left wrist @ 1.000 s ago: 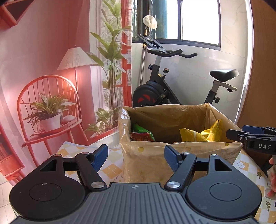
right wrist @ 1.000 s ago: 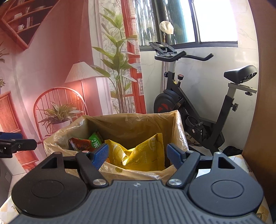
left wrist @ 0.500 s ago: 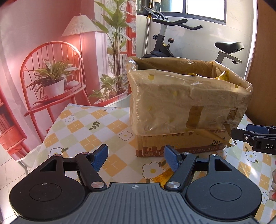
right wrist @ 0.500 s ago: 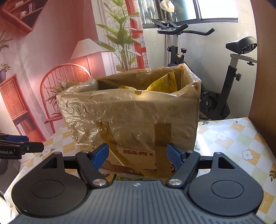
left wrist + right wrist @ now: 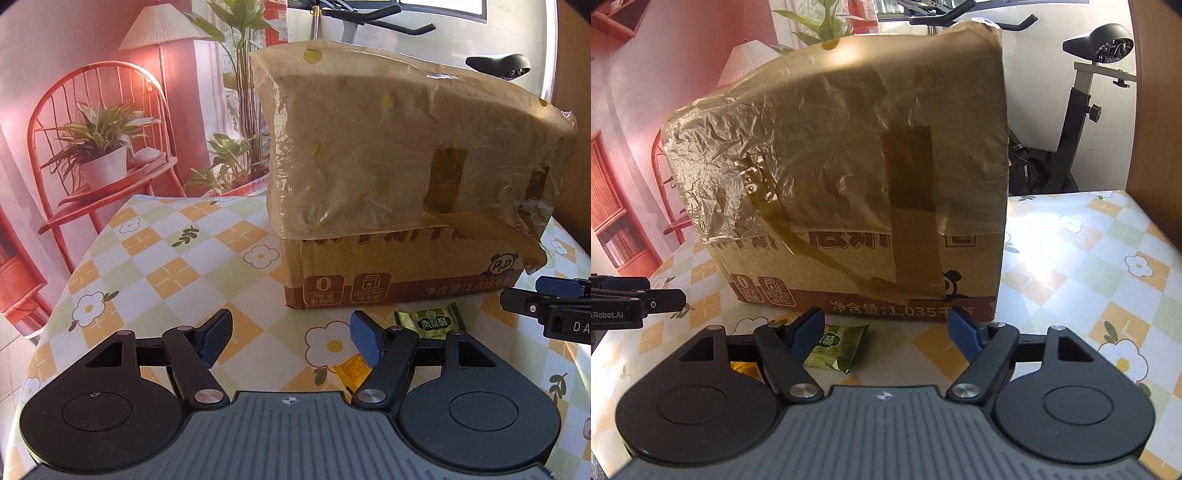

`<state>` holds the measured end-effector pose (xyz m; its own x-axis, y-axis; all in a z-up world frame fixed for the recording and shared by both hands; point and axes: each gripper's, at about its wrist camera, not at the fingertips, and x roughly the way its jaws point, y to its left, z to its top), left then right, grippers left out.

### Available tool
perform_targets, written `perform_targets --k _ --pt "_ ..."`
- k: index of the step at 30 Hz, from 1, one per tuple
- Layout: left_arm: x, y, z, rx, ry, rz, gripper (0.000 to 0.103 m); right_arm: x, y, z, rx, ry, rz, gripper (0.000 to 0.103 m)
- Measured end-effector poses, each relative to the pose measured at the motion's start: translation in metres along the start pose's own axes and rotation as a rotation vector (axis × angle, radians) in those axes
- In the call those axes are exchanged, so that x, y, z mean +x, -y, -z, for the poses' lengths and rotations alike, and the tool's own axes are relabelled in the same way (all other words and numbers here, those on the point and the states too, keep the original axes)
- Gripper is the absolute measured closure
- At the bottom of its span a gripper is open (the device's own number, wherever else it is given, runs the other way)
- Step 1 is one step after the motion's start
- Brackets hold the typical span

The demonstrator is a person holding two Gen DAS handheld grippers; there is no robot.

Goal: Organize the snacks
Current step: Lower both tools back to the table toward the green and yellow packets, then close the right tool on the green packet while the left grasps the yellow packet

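Both views face the cardboard box [image 5: 402, 266] on the flowered tablecloth [image 5: 162, 266]. The left gripper [image 5: 291, 338] is closing, its jaws fairly wide with nothing between them; the right gripper [image 5: 886, 332] stands likewise wide and empty. A green snack packet [image 5: 838, 345] lies just before the box. Only the left view shows an orange packet [image 5: 352, 371] nearer than the green one; only the right view shows the exercise bike's seat post [image 5: 1075, 122] beside the box.

The left gripper [image 5: 291, 339] tilts downward, its blue-padded jaws closing slightly with nothing between them. The right gripper [image 5: 889, 336] sits beside it at the same tilt, jaws apart and empty. Each one's tip shows at the edge of the other's view.
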<state>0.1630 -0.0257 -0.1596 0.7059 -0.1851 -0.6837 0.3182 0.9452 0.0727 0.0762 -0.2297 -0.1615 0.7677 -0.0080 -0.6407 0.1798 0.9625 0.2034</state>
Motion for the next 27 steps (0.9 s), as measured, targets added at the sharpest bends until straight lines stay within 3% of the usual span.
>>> perform_targets --k 6,10,16,23,27 --pt "0.018 0.012 0.011 0.026 -0.052 0.06 0.041 0.022 0.002 0.014 -0.007 -0.064 -0.03 0.033" --pt "0.029 0.02 0.018 0.027 -0.078 0.11 0.042 0.032 -0.004 0.017 -0.043 -0.071 -0.046 0.035" --pt "0.041 0.023 0.026 0.057 -0.097 0.139 0.049 0.045 -0.022 0.012 -0.171 -0.068 -0.114 0.035" --pt "0.045 0.014 0.023 0.022 -0.088 0.153 0.06 0.058 -0.039 0.008 -0.315 -0.065 -0.209 0.057" --pt "0.047 0.014 0.023 0.011 -0.088 0.162 0.061 0.068 -0.048 0.004 -0.341 -0.07 -0.23 0.058"
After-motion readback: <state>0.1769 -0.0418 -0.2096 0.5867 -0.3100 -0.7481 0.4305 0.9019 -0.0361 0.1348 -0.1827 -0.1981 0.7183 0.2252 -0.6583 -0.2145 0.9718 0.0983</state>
